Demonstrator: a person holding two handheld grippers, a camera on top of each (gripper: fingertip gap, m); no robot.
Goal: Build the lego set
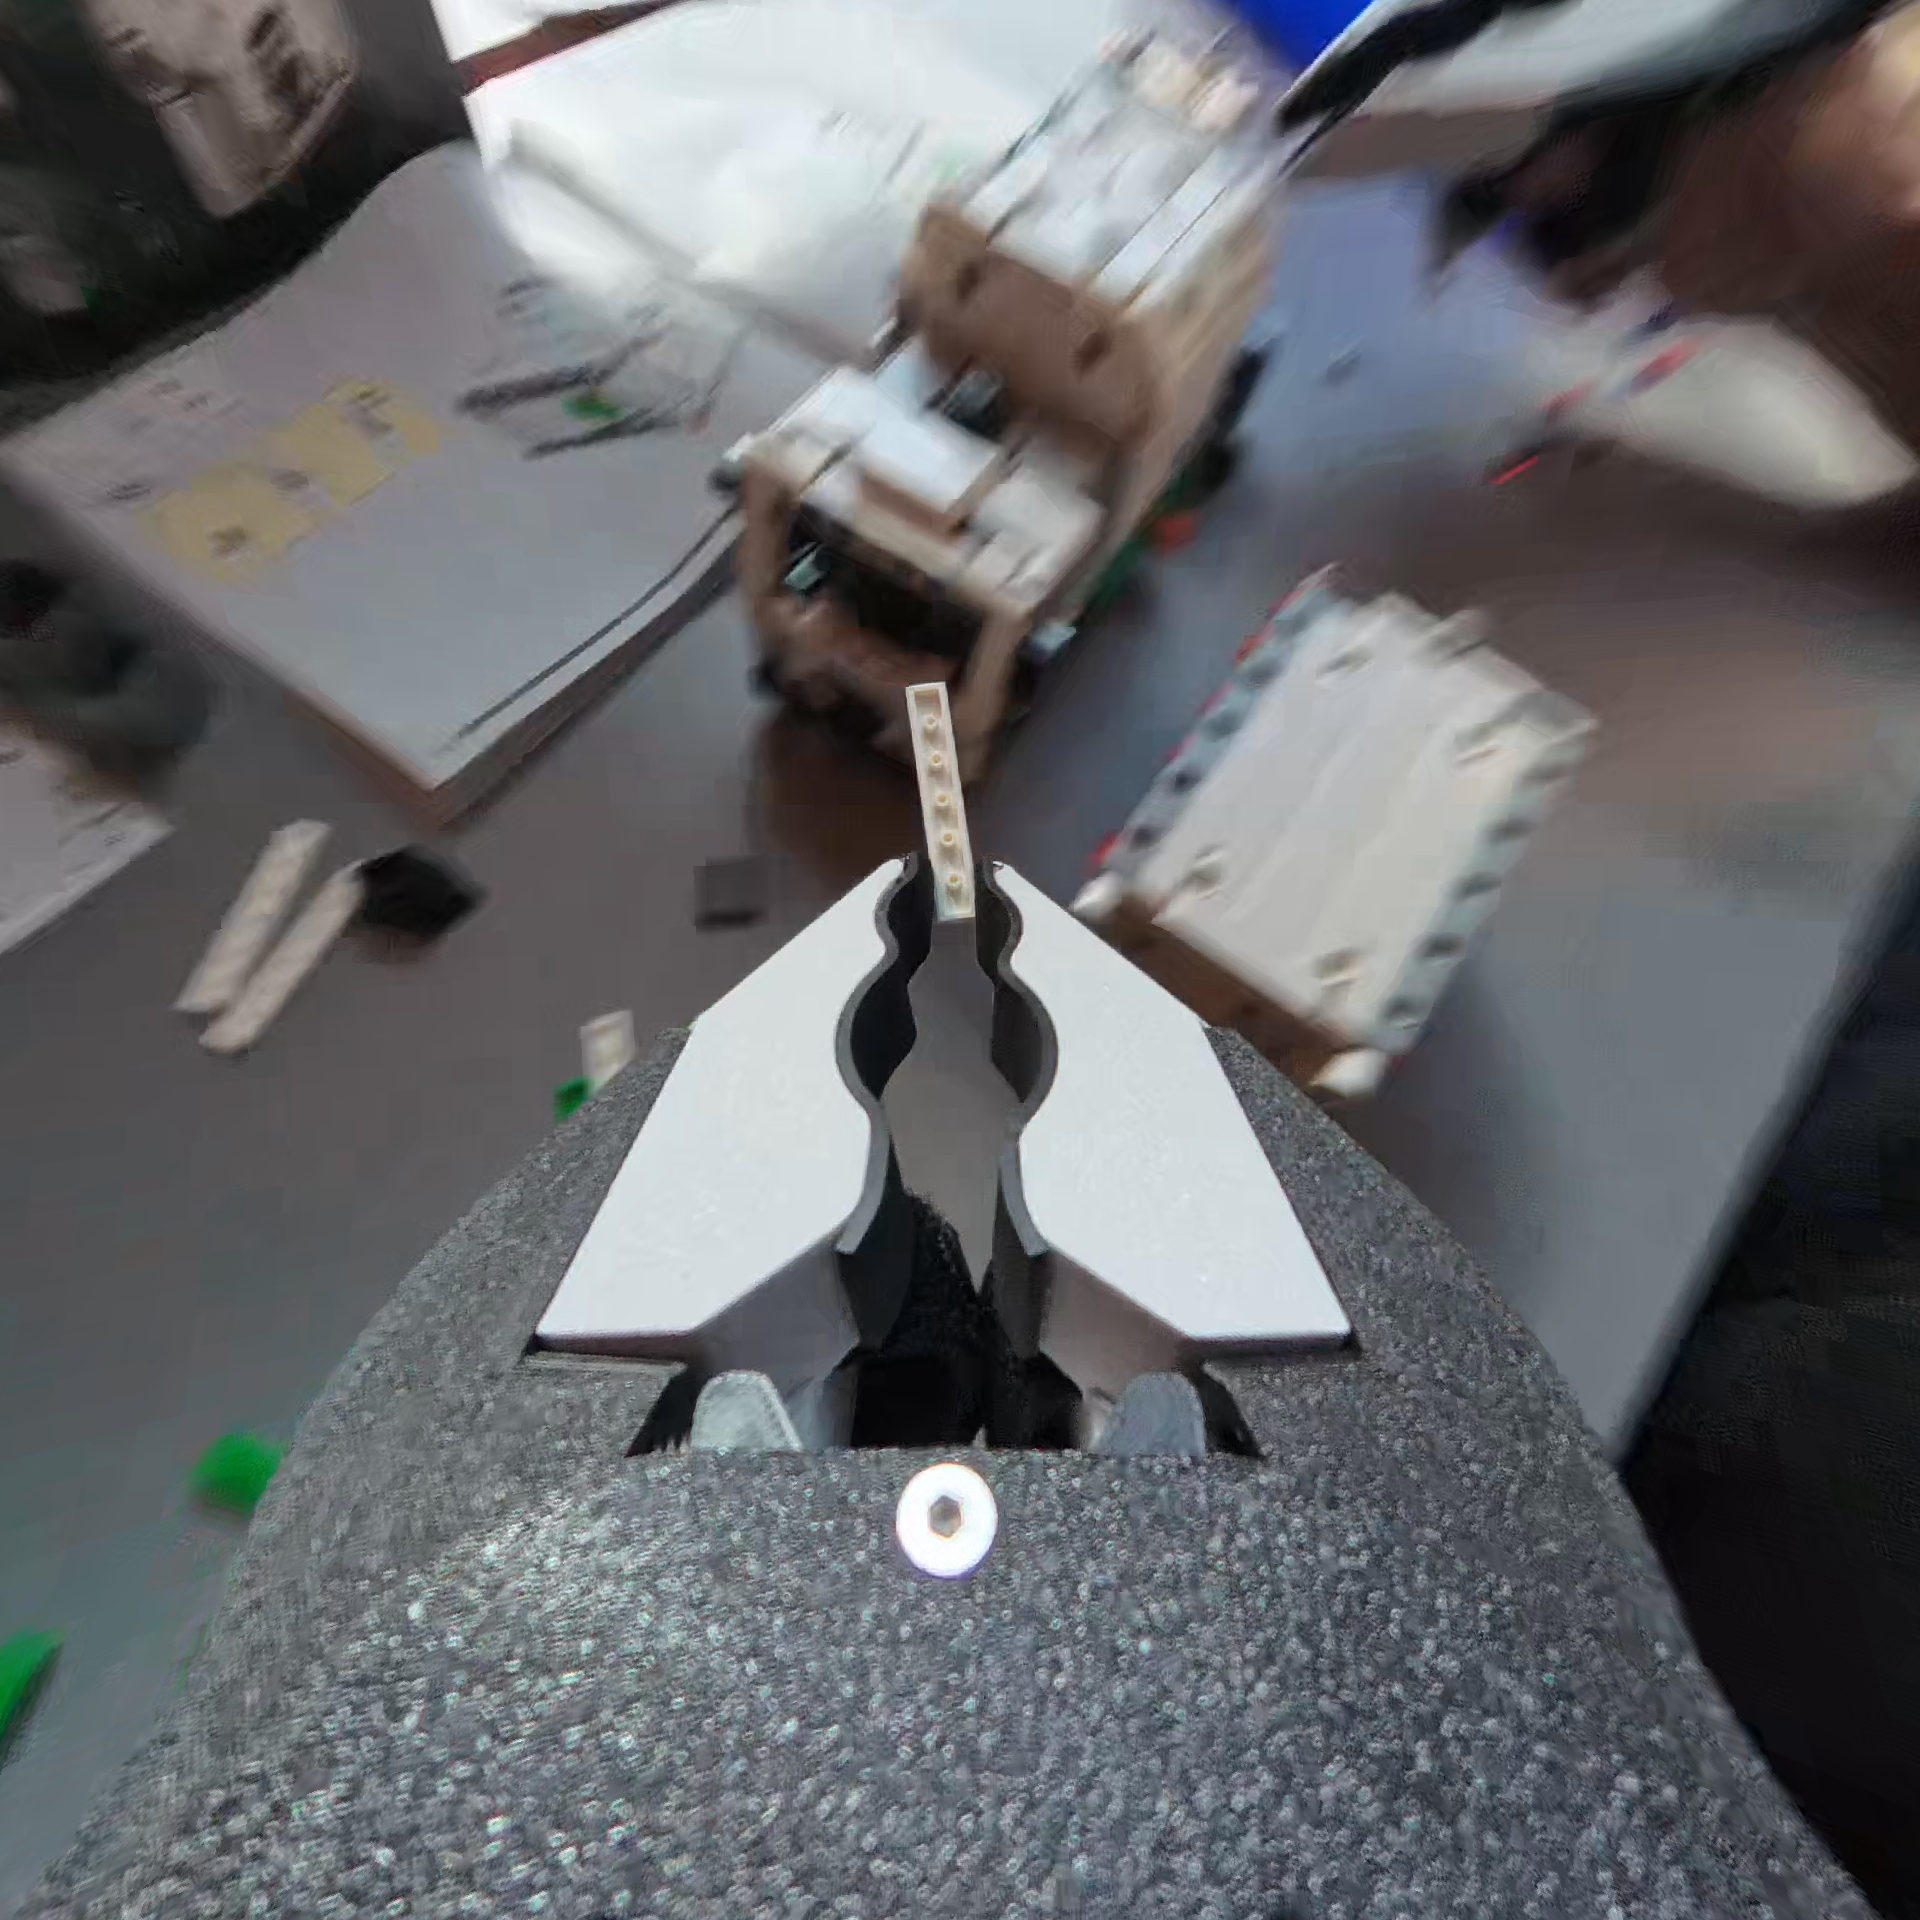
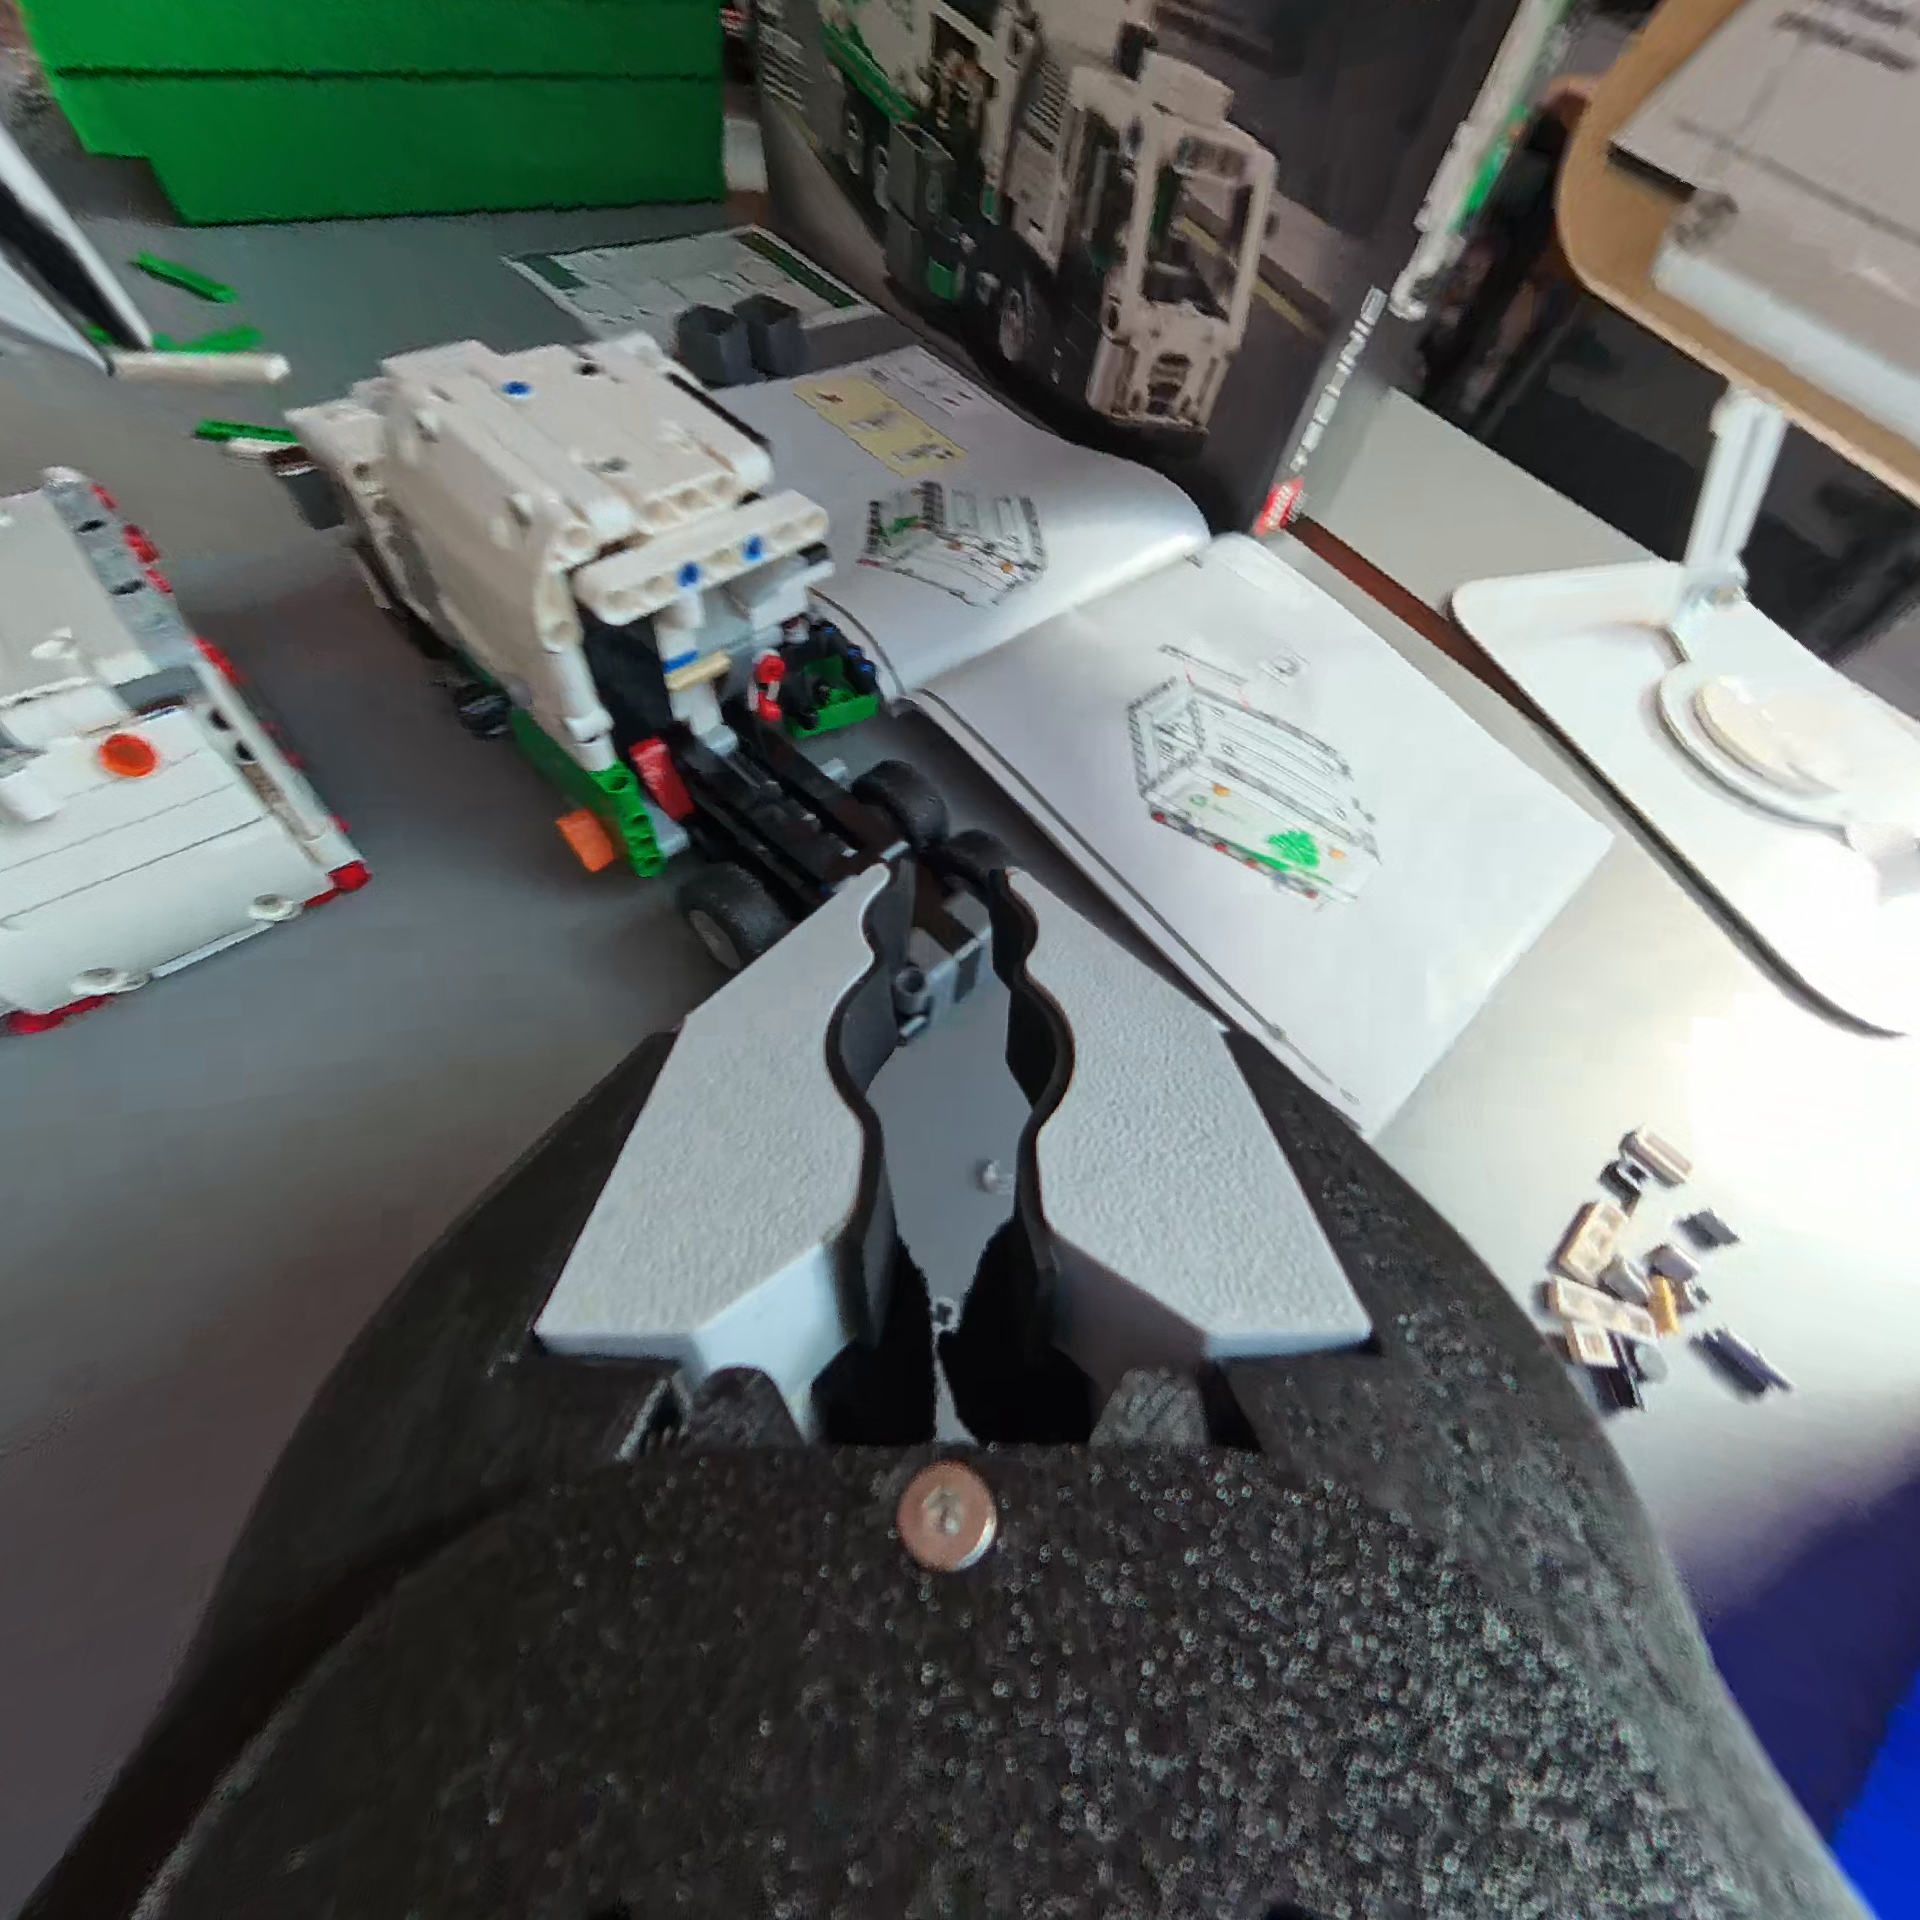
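Two handheld grippers over a grey table (image 2: 260, 1195) strewn with lego.

Left wrist view, heavily blurred by motion: left gripper (image 1: 951, 883) raised above the table, aimed toward one partly built white truck (image 1: 997, 436). Fingers clenched on the near end of one slim white plate (image 1: 943, 800), studs showing, sticking out forward and slightly up past the fingertips. To the right, one flat white body panel (image 1: 1340, 831) edged in grey. To the left, one open instruction booklet (image 1: 343, 540) and two long white beams (image 1: 265, 930) lying side by side, touching. A few small green pieces near the bottom left edge, too blurred to count.

Right wrist view: right gripper (image 2: 951, 883) low, pointing at the rear of the truck (image 2: 582, 582). Fingers nearly closed around the black chassis tail (image 2: 831, 821), between the two rear wheels visible there; whether actually gripping, cannot tell. Same white body panel (image 2: 125, 790) at left, apart from the truck. Open booklet (image 2: 1226, 769) beyond the truck, one set box (image 2: 1039, 197) standing behind it, one cluster of small dark pieces (image 2: 1652, 1278) at right, one green bin (image 2: 395, 104) far back.
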